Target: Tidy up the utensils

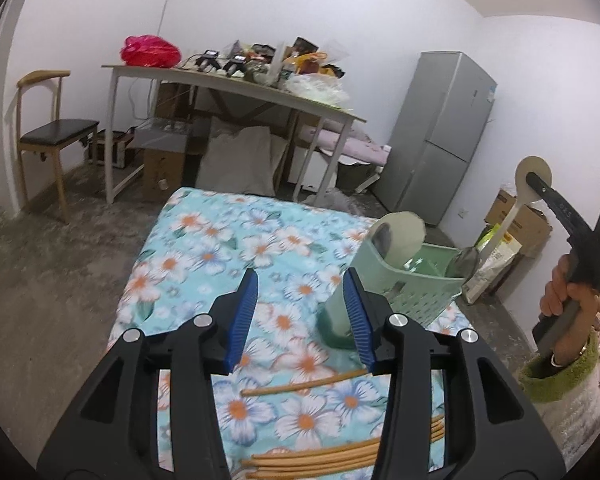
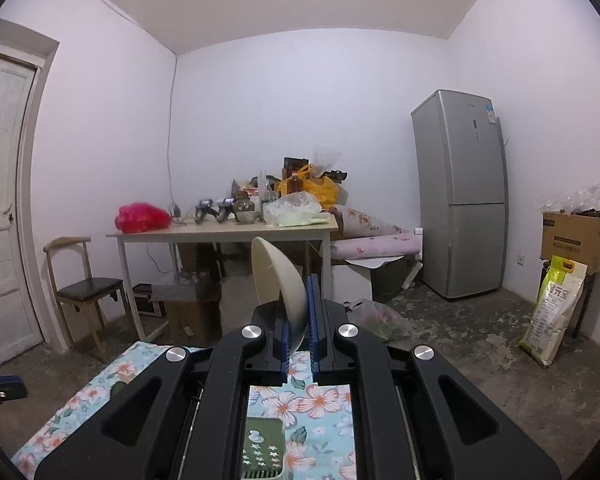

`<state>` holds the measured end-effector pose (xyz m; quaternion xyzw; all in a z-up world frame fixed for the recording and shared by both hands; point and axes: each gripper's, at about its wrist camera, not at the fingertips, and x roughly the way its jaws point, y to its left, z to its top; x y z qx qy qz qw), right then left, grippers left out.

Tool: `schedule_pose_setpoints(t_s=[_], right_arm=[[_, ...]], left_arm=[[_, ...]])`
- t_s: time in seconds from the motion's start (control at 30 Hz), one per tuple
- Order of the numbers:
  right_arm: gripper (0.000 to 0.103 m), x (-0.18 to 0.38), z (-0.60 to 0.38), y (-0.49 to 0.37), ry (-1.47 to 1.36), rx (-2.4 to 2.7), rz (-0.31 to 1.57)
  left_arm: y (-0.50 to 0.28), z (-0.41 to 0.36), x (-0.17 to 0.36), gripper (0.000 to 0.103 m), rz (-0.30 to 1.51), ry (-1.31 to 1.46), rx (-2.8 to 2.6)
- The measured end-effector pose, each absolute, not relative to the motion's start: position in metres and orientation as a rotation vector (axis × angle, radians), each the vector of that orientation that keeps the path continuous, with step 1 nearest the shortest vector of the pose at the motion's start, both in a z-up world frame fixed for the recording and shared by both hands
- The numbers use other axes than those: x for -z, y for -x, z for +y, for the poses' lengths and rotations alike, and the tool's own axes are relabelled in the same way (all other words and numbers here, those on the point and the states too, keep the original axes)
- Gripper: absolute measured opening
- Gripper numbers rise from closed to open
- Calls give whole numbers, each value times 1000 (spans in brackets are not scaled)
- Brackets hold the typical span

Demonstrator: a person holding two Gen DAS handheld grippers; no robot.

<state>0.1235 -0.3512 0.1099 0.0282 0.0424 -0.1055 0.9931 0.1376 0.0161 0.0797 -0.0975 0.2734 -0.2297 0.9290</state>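
My left gripper (image 1: 300, 280) hangs open over the flowered tablecloth (image 1: 204, 248), nothing between its blue pads. One wooden chopstick (image 1: 300, 386) lies under it and several more (image 1: 320, 460) lie bundled nearer me. To its right stands a pale green utensil basket (image 1: 420, 284) with a cream round utensil (image 1: 404, 232) leaning inside. A person's hand (image 1: 560, 292) holds my right gripper (image 1: 538, 180) high at the right edge, shut on a cream spoon (image 1: 508, 216). The right wrist view shows that spoon's bowl (image 2: 276, 276) clamped in the right gripper (image 2: 298, 320), above the basket (image 2: 260, 452).
The table ends just past the basket, with bare concrete floor (image 1: 40, 272) beyond. Across the room stand a cluttered desk (image 2: 220, 232), a chair (image 2: 84, 288), a grey fridge (image 2: 460, 196) and a rice bag (image 2: 552, 312) below a carton.
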Motion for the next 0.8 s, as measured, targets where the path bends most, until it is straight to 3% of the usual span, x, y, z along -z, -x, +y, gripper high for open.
schedule_pose_setpoints(t_s=[0.2, 0.37, 0.47, 0.8], right_arm=[[8, -71, -342, -154, 27, 281, 107], [12, -36, -341, -171, 14, 254, 229], [44, -32, -343, -168, -37, 228, 248], [58, -40, -352, -139, -168, 128, 218]], left_arm=[[-135, 23, -75, 42, 562, 214, 463], [-136, 20, -73, 42, 587, 210, 473], [-136, 17, -74, 42, 586, 205, 474], [-136, 11, -75, 50, 589, 197, 475]])
